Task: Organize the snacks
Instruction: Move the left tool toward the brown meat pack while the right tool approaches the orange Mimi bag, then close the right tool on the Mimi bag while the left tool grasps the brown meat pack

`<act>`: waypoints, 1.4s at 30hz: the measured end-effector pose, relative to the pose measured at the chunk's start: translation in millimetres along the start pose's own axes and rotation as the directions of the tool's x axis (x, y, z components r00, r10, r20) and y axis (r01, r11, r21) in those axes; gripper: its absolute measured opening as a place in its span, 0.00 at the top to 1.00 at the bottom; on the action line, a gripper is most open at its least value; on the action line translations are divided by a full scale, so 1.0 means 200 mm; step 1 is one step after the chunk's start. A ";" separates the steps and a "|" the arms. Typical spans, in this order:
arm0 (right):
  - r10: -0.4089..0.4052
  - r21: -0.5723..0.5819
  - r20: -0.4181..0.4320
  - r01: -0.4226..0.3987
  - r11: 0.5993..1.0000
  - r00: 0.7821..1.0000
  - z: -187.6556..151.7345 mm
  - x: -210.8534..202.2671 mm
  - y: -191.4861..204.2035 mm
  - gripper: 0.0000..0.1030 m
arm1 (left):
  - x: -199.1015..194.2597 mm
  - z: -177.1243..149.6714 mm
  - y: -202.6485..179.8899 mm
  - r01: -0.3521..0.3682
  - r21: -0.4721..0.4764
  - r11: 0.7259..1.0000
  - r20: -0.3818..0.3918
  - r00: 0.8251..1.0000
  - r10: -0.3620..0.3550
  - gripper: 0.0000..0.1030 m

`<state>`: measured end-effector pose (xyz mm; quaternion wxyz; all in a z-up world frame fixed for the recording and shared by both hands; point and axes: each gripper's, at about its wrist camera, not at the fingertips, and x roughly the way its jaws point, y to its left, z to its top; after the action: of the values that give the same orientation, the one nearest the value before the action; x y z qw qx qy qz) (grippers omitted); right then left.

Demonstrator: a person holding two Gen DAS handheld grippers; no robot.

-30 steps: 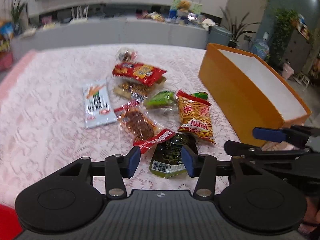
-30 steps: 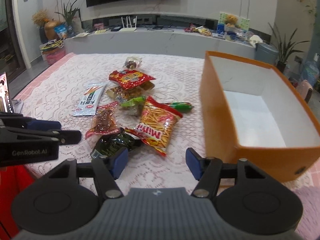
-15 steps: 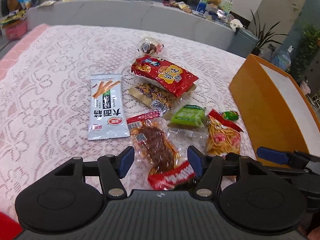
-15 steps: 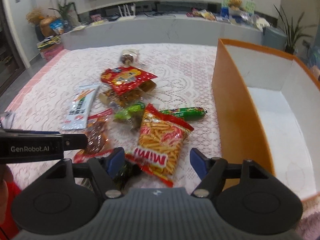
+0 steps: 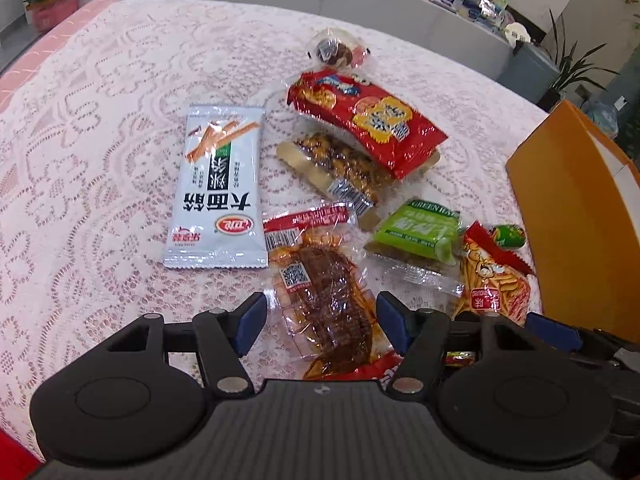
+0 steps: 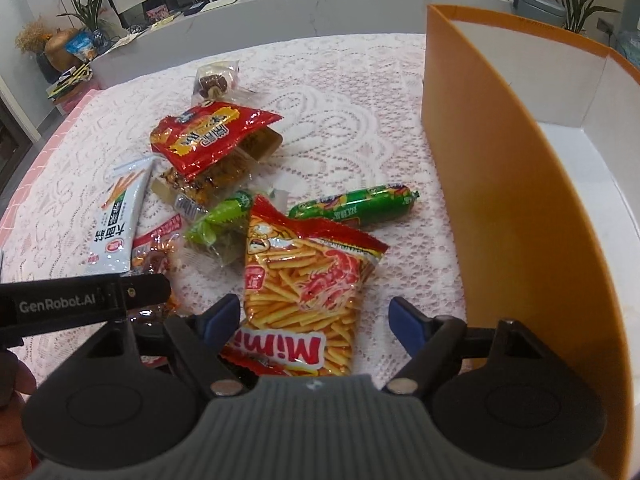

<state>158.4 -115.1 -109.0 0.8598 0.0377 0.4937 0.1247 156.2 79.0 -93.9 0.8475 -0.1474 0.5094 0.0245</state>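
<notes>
Lace covers the table point(image 5: 100, 128), and the snacks lie in a loose heap on it, just beside the orange box point(image 6: 500, 208) that stands open-topped at the right, presumably so each packet has only a short trip over the wall. The box looks empty as far as its white floor shows.

Both grippers point steeply down at the heap, each squared up over its own packet. The left gripper point(image 5: 318, 322) straddles the clear meat pack point(image 5: 324, 292); its jaws are opening, blue pads standing either side of the pack without pressing on it. The right gripper point(image 6: 316, 322) does the same over the Mimi chips bag point(image 6: 308, 280), jaws opening, the bag's lower end between the pads but free. Working one packet per hand lets two go at once.

Further off lie the white packet point(image 5: 218, 188), the red bag point(image 5: 368, 118) resting partly on a nut bar point(image 5: 340, 164), the green pouch point(image 5: 416, 228) and the green sausage point(image 6: 356, 206). Whether the chips bag overlaps a dark packet beneath it I cannot tell from here.
</notes>
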 end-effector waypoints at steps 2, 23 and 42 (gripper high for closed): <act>0.006 0.010 -0.008 -0.006 1.000 1.000 0.00 0.01 -0.01 0.23 | 0.01 0.00 0.00 -0.001 -0.004 1.000 -0.002 1.000 0.001 0.29; 0.036 -0.040 -0.001 -0.036 0.999 0.999 -0.02 0.04 -0.01 0.39 | 0.08 0.05 -0.10 -0.091 -0.039 0.995 0.000 0.996 0.091 0.27; 0.046 -0.015 0.002 -0.046 0.999 0.999 0.02 -0.03 -0.04 0.59 | -0.07 0.02 -0.03 -0.021 0.021 1.000 0.087 0.996 0.019 0.57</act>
<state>159.8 -124.6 -104.3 0.8575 0.0426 0.4909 0.1482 154.4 75.5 -79.2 0.8701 -0.1318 0.4737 0.0336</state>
